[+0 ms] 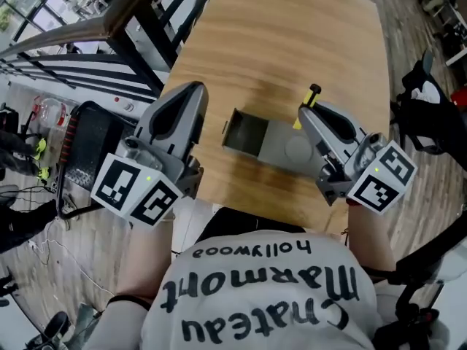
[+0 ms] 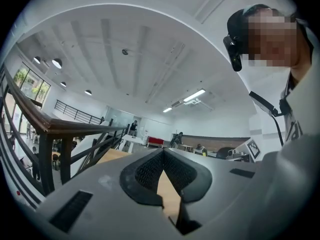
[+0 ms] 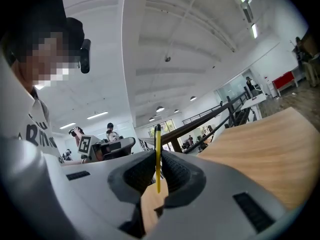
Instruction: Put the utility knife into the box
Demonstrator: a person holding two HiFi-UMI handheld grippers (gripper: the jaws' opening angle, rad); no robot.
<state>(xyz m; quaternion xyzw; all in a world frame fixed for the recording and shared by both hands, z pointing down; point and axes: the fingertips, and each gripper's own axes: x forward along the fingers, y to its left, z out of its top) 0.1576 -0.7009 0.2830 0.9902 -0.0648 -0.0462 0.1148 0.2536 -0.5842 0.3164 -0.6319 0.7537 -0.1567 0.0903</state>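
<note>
Right claw (image 3: 158, 156) is clamped mid-body on the utility knife (image 3: 158, 134), judged light, rigid and smooth-sided, over the desk (image 1: 292, 20) near the open box (image 1: 244, 133); left claw (image 2: 163, 151) closed, empty.

You are standing at a wooden table (image 1: 292, 42). A dark railing (image 1: 95, 26) is running along its left side, plank flooring (image 1: 408, 64) is showing to its right, strip lights (image 2: 194, 95) are glowing above it, and windows (image 2: 24, 80) are brightening its far left.
</note>
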